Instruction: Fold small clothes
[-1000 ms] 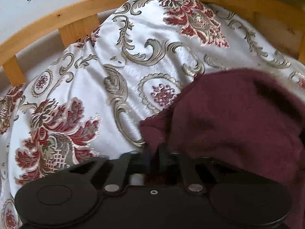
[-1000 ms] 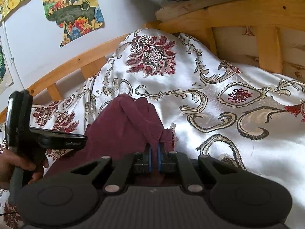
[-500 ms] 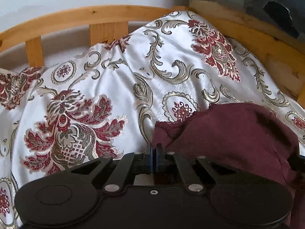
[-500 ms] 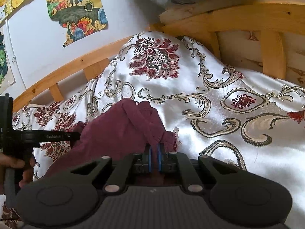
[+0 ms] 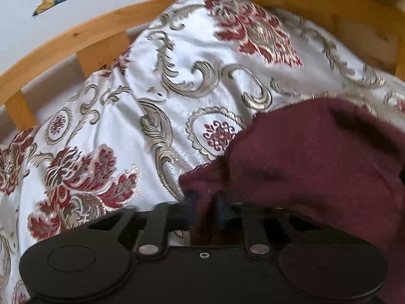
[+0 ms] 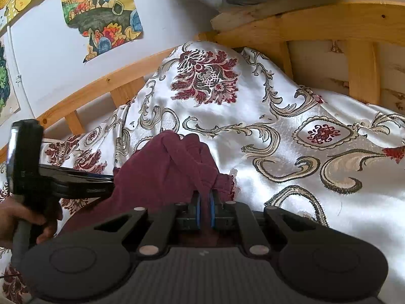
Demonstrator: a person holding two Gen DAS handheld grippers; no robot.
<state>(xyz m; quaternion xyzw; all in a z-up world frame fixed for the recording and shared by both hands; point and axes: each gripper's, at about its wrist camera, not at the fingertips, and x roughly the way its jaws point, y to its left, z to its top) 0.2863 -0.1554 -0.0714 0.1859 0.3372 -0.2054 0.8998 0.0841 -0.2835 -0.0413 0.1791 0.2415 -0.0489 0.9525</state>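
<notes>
A soft, light maroon garment point(image 6: 164, 177), limp enough to sag, lay at lower centre on the brocade bedspread point(image 6: 291, 131), best taken at its hem corners, where the right gripper point(image 6: 205, 209) stayed clenched and the left gripper's point(image 5: 205, 207) jaws were opening around cloth.

Supporting surface: a bed point(image 6: 316, 27) with a light wooden frame of curved rails and upright slats, standing against a white wall. The bed is covered by a shiny white bedspread point(image 6: 291, 116) woven with dark red flower motifs and grey-gold scrolls; the same bedspread point(image 5: 121, 126) fills the left wrist view, which is blurred. The cover is rumpled and rises in a hump toward the rails. Lying directly on it is one dark red garment point(image 6: 162, 172), bunched into ridges, with part of it lifted off the cover. In the left wrist view the garment point(image 5: 316, 157) lies at the right.
</notes>
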